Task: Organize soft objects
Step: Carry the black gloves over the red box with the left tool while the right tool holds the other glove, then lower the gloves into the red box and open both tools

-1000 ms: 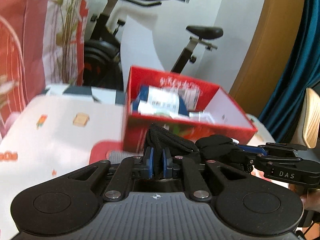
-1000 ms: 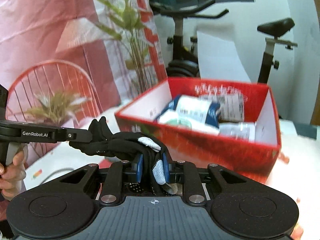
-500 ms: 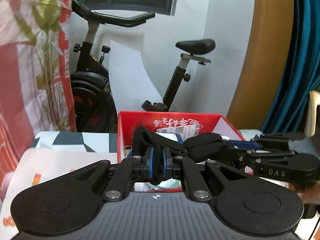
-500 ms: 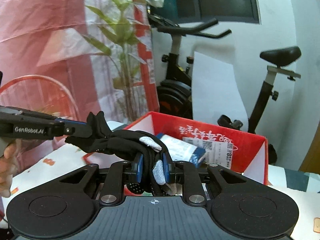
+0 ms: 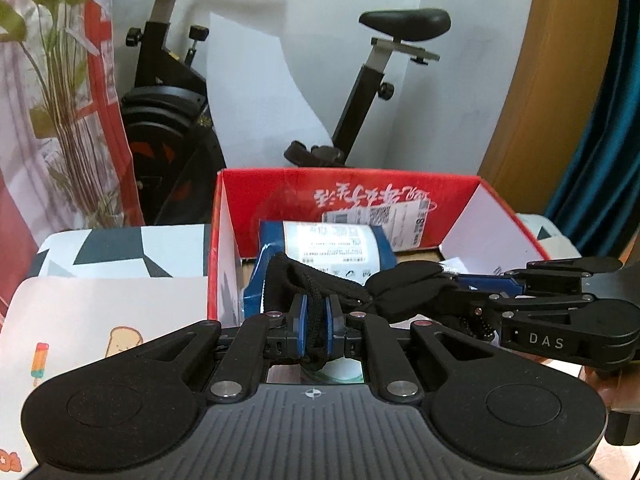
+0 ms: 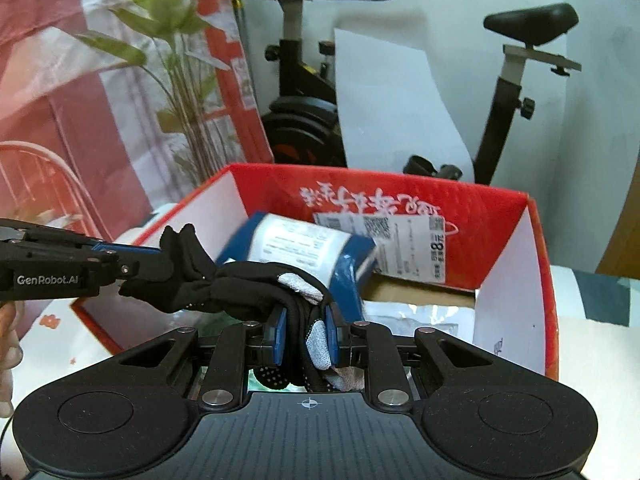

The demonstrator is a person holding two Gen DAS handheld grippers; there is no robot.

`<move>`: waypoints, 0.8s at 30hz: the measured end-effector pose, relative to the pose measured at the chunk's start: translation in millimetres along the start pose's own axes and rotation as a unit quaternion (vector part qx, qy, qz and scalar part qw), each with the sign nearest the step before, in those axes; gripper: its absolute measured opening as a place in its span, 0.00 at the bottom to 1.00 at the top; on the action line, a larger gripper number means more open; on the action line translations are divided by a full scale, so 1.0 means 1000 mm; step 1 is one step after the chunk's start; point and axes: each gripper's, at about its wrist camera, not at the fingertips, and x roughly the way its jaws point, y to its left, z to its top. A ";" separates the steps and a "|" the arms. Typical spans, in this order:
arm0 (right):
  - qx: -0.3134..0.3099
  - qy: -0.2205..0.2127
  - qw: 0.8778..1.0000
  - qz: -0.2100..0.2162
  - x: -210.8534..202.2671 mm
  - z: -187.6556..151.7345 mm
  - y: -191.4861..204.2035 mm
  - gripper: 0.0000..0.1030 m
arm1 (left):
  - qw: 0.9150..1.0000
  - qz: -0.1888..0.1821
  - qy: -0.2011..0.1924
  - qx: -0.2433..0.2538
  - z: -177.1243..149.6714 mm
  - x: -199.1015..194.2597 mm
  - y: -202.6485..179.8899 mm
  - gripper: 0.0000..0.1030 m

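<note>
Both grippers hold one bundle of black gloves (image 5: 400,284) with grey fingertip patches (image 6: 298,282), stretched between them over the open red cardboard box (image 5: 404,192). My left gripper (image 5: 316,322) is shut on the cuff end. My right gripper (image 6: 306,334) is shut on the finger end; it enters the left wrist view from the right (image 5: 480,280). The left gripper shows at the left of the right wrist view (image 6: 132,258). The gloves hang just above the box's near part.
Inside the box (image 6: 508,208) lie a blue and white packet (image 6: 296,248) and clear plastic bags (image 6: 416,318). The box stands on a white patterned tablecloth (image 5: 100,300). An exercise bike (image 5: 168,112), a plant (image 6: 180,80) and a teal curtain (image 5: 600,140) stand behind.
Both grippers, holding the gloves, have risen and moved forward over the box; its inside now lies under the gloves. Both grips are unchanged.
</note>
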 end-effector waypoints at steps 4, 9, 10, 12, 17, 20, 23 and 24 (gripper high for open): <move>0.025 0.018 0.999 -0.040 0.011 -0.002 -0.005 0.18 | 1.000 0.004 0.013 0.003 -0.002 0.011 0.002 0.10; 0.037 0.025 0.997 -0.063 0.017 -0.007 -0.009 0.18 | 1.000 0.011 0.002 0.007 0.000 0.013 0.006 0.11; 0.037 0.023 0.997 -0.071 0.017 -0.008 -0.009 0.19 | 1.000 0.010 -0.002 0.014 -0.001 0.011 0.005 0.11; 0.036 0.011 0.995 -0.088 0.014 -0.008 -0.009 0.23 | 1.000 0.014 -0.001 0.022 -0.002 0.011 0.002 0.11; 0.014 -0.007 0.990 -0.139 0.005 -0.011 -0.005 0.28 | 1.000 0.017 -0.001 0.016 -0.004 0.007 0.002 0.11; 0.012 -0.022 0.987 -0.156 -0.004 -0.014 -0.003 0.42 | 1.000 0.021 -0.006 0.014 -0.005 0.002 0.002 0.11; 0.008 -0.031 0.987 -0.155 -0.014 -0.016 0.002 0.47 | 1.000 0.025 -0.012 0.014 -0.006 -0.005 0.001 0.11; 0.006 -0.034 0.988 -0.153 -0.018 -0.017 0.005 0.52 | 0.999 0.026 -0.013 0.014 -0.007 -0.007 0.001 0.11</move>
